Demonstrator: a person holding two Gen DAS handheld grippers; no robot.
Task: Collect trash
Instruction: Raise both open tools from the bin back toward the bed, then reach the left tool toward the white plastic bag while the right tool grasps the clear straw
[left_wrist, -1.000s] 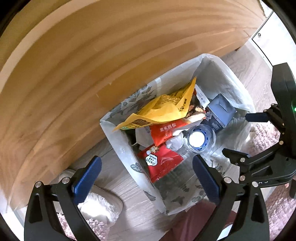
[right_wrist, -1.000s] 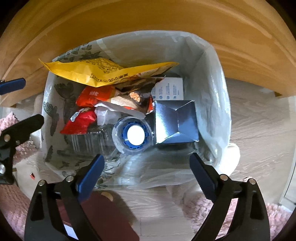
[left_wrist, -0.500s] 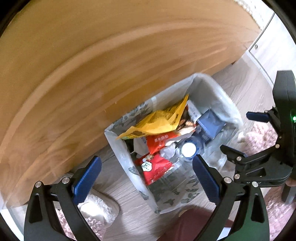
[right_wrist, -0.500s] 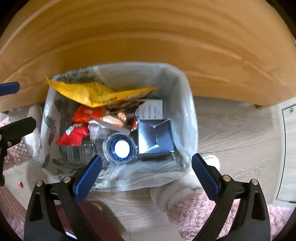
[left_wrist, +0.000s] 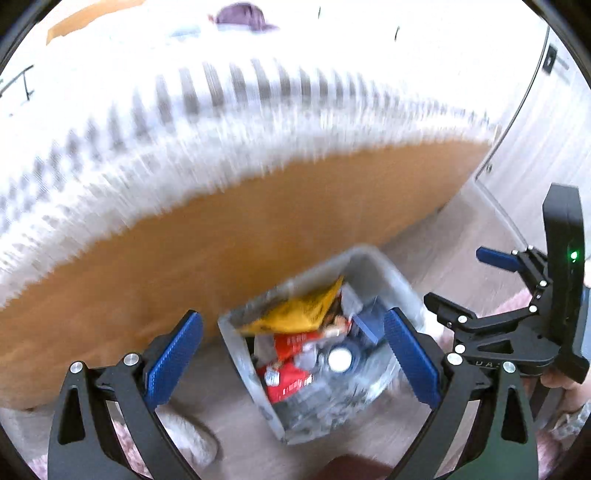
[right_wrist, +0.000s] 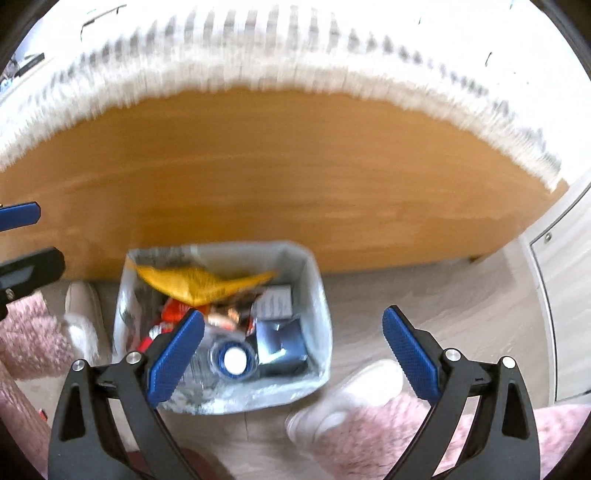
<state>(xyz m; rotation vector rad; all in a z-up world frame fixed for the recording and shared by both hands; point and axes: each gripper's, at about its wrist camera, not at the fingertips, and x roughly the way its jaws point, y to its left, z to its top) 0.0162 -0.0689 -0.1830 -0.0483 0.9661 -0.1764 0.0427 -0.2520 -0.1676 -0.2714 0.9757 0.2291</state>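
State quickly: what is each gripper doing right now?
Left gripper: open, holding nothing.
Right gripper: open, holding nothing.

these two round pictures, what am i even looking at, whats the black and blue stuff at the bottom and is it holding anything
Each picture comes from a fisheye camera mounted on a handheld gripper; a person carries one in each hand. The black arms with blue pads at the bottom are that gripper's own fingers. One view looks along the left gripper, the other along the right gripper. Both have their jaws wide apart and hold nothing. Below them, on a pale wood floor, stands a lined trash bin holding a yellow wrapper, red packets, a clear bottle with a blue and white cap and a blue box. A wooden panel rises behind it. The pictures are motion blurred.
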